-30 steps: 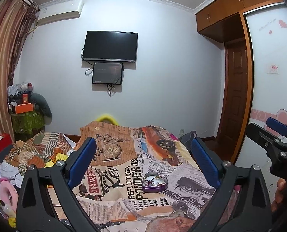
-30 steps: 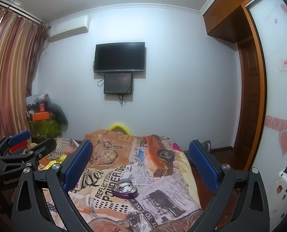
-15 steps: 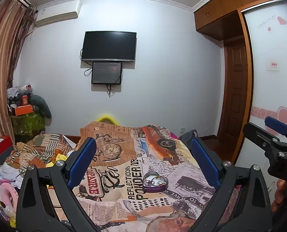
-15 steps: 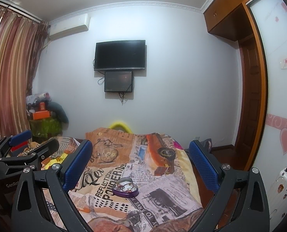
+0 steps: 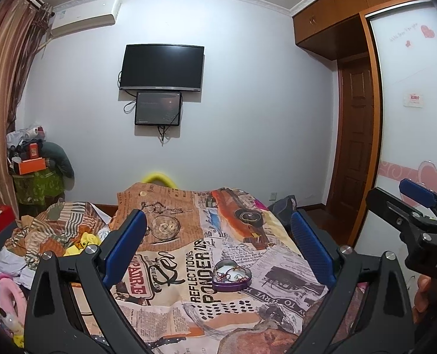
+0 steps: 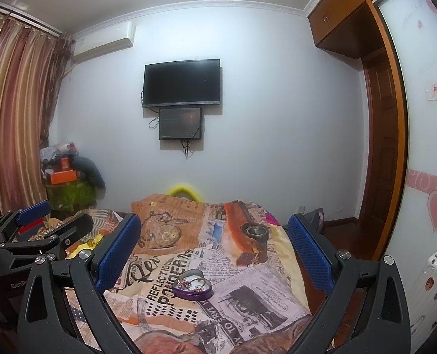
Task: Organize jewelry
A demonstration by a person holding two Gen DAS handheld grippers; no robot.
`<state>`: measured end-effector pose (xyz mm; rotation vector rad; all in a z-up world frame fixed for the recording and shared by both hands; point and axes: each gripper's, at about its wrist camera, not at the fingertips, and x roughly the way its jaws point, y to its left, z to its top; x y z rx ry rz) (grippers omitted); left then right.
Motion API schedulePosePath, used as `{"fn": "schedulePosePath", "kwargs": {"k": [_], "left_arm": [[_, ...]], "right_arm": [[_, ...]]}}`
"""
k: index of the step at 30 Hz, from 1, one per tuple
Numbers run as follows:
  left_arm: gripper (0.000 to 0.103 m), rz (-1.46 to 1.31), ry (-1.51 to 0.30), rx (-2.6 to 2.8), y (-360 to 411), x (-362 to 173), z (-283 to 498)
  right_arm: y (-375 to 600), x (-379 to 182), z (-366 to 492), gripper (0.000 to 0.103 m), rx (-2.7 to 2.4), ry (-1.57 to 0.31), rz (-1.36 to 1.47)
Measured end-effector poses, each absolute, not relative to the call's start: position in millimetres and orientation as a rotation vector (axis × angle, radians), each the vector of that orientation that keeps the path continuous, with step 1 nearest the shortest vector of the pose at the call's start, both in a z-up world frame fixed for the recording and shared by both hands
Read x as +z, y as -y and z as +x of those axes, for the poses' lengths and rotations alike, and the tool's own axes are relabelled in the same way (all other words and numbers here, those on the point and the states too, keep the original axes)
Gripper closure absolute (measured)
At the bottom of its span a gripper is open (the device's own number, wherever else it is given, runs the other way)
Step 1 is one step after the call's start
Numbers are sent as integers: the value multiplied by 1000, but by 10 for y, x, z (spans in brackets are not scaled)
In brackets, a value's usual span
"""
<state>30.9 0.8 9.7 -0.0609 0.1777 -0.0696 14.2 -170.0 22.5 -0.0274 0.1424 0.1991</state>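
**Both tools level above the bed, tin between their jaws**

Little has moved since the earlier frames: both views tilt down a touch, so the tin sits slightly higher in each, and nothing on the bed has shifted. Left tool (image 5: 218,243) is spread wide and holds nothing; right tool (image 6: 214,243) is likewise spread and empty. Each tool shows at the edge of the other's view. A heart-shaped purple tin (image 5: 231,275) lies open on the printed bedspread (image 5: 171,268), near the middle of the bed and well ahead of both tools. Jewelry (image 6: 192,283), seemingly thin chains and beads, lies inside the tin; single pieces are too small to tell apart. No loose pieces can be made out on the cloth.

Stage, as a judgement: the scene fits either jewelry waiting in the tin to be sorted or jewelry already gathered there, with the tools held back; the frames do not settle which.

Handling notes: thin chains tangle and slip, so any grip should close slowly on one strand near its middle. The tin is light and rests on soft bedding, so it may tip or slide if pushed at the rim; steadying it with the other tool would help.
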Motion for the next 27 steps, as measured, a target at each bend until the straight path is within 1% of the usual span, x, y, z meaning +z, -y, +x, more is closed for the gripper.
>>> {"fn": "schedulePosePath", "kwargs": {"k": [27], "left_arm": [[4, -78, -186, -102, -18, 71, 351]], "right_arm": [[1682, 196, 150, 4, 200, -149, -28]]}}
